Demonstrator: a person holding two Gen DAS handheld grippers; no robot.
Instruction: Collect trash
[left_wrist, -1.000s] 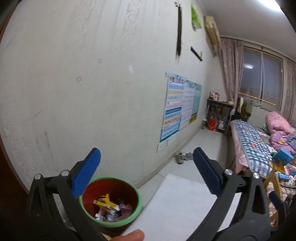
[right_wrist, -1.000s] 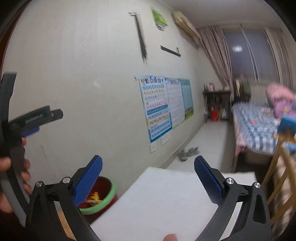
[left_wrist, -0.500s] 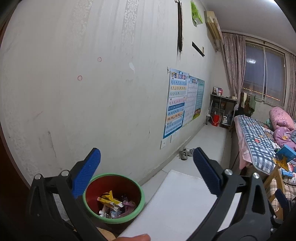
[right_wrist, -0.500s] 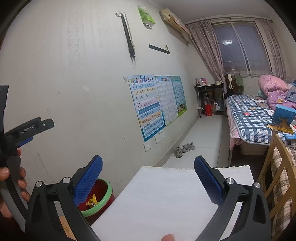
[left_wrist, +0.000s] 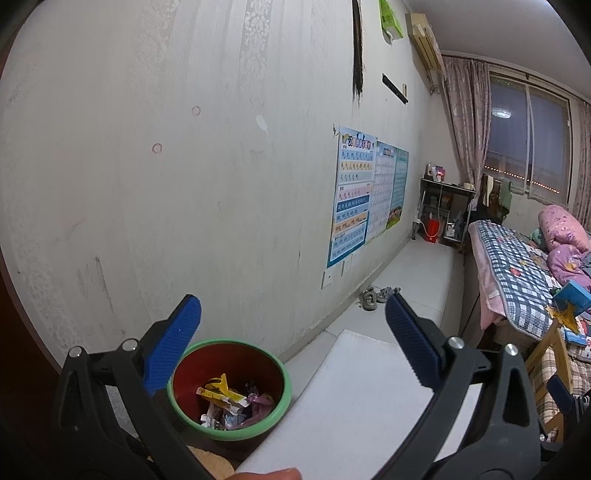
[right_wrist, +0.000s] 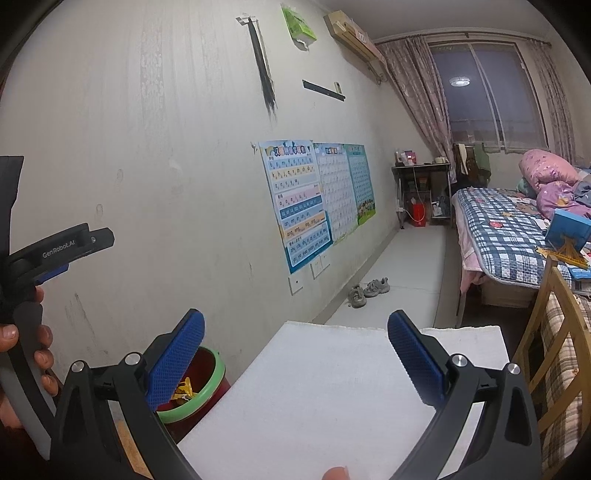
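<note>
A red bin with a green rim (left_wrist: 229, 387) stands by the wall at the lower left, holding several crumpled wrappers (left_wrist: 229, 400), yellow, pink and white. My left gripper (left_wrist: 291, 339) is open and empty, held above the bin and the white board (left_wrist: 354, 398). In the right wrist view the same bin (right_wrist: 199, 387) shows partly behind the left finger. My right gripper (right_wrist: 295, 354) is open and empty over the white board (right_wrist: 325, 391). The left gripper's body (right_wrist: 55, 251) and the hand (right_wrist: 26, 343) holding it show at the left edge.
A pale wall with posters (right_wrist: 306, 192) runs along the left. Shoes (right_wrist: 365, 290) lie on the floor by the wall. A bed with a checked quilt (right_wrist: 502, 221) and a wooden chair (right_wrist: 554, 332) stand at the right. A small desk (right_wrist: 421, 192) is by the window.
Both cameras have tilted and steadied: the bin and board sit slightly higher in the left view, and the right view has sharpened. Both grippers stay open and empty.
</note>
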